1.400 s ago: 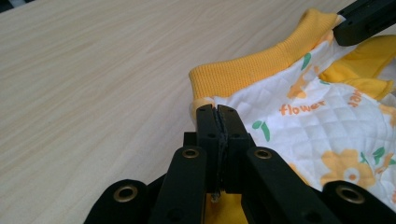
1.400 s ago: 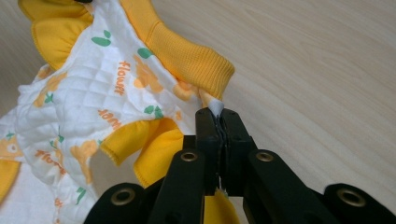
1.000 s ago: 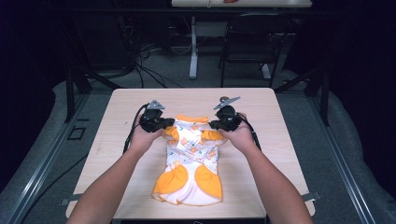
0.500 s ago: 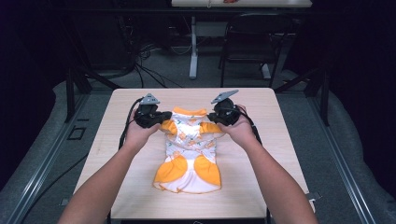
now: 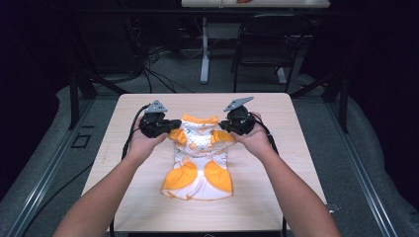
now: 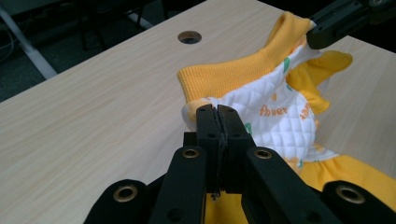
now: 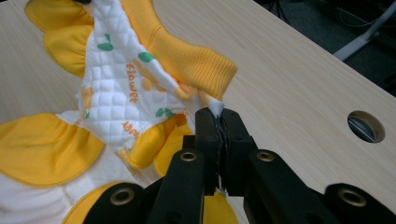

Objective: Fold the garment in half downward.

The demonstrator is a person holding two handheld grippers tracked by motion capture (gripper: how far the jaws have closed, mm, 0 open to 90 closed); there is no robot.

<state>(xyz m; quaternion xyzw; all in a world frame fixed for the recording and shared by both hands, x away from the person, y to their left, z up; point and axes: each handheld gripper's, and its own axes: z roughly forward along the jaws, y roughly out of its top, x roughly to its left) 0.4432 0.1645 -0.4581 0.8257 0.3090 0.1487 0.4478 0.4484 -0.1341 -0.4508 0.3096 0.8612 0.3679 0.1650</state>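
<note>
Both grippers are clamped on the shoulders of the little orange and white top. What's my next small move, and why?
Probably ease both grippers apart and lower them to the table. The left gripper and right gripper each pinch a shoulder of the top, jaws closed; its orange collar hangs lifted and sagging while the hem lies flat.

Quilted cloth garment (image 5: pixel 199 157), matt wood table (image 5: pixel 276 197)

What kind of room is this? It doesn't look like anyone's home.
Probably a lab or workshop set up for recording. A bare wooden table with a cable hole stands on a grey floor amid dark surroundings, loose cables lie behind it, and a person works a small garment with hand-held grippers.
</note>
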